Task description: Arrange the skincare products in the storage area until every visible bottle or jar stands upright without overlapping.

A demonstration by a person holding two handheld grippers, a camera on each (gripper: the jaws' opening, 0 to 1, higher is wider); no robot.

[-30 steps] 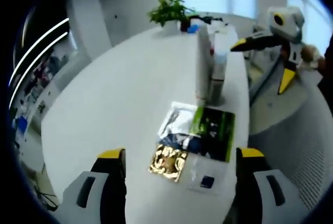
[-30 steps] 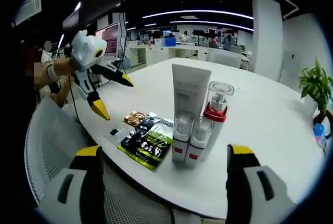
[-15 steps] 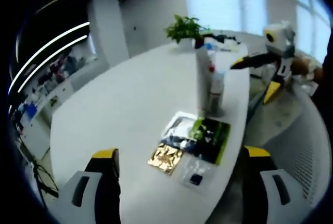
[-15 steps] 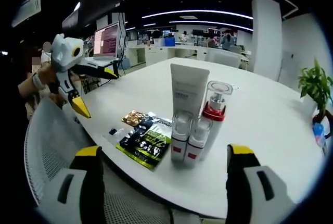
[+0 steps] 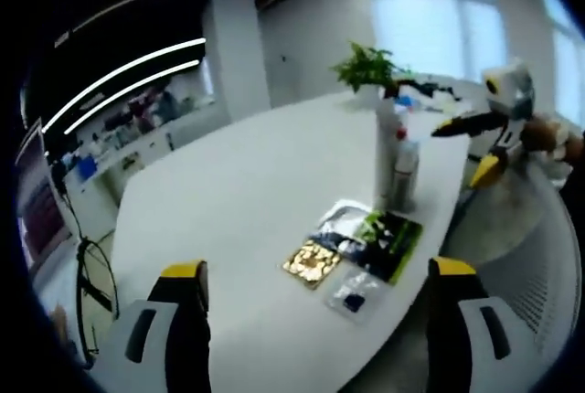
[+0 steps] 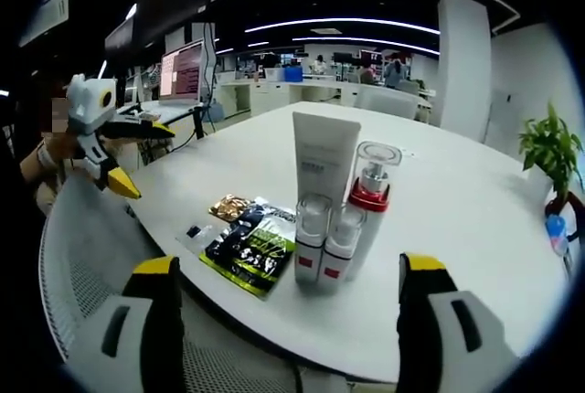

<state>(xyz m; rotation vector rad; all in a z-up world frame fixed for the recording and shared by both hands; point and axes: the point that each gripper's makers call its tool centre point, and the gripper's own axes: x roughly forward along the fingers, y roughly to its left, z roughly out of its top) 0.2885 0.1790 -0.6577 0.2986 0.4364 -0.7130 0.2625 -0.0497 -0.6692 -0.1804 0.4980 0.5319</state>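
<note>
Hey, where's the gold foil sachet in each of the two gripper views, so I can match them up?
Left gripper view: the gold foil sachet lies just below centre, leftmost of the flat packets.
Right gripper view: it lies left of centre, at the packets' far left end.
Shared landmark: the tall white tube, standing among the bottles.

tabletop (image 6: 475, 219): smooth white, faint sheen | tube (image 6: 322, 151): matt white plastic | pump bottle (image 6: 370, 201): clear glossy cap, red collar | two small bottles (image 6: 326, 242): clear glossy caps | sachets (image 6: 251, 247): glossy foil, one gold (image 5: 312, 262) | chair (image 6: 78, 256): grey mesh
</note>
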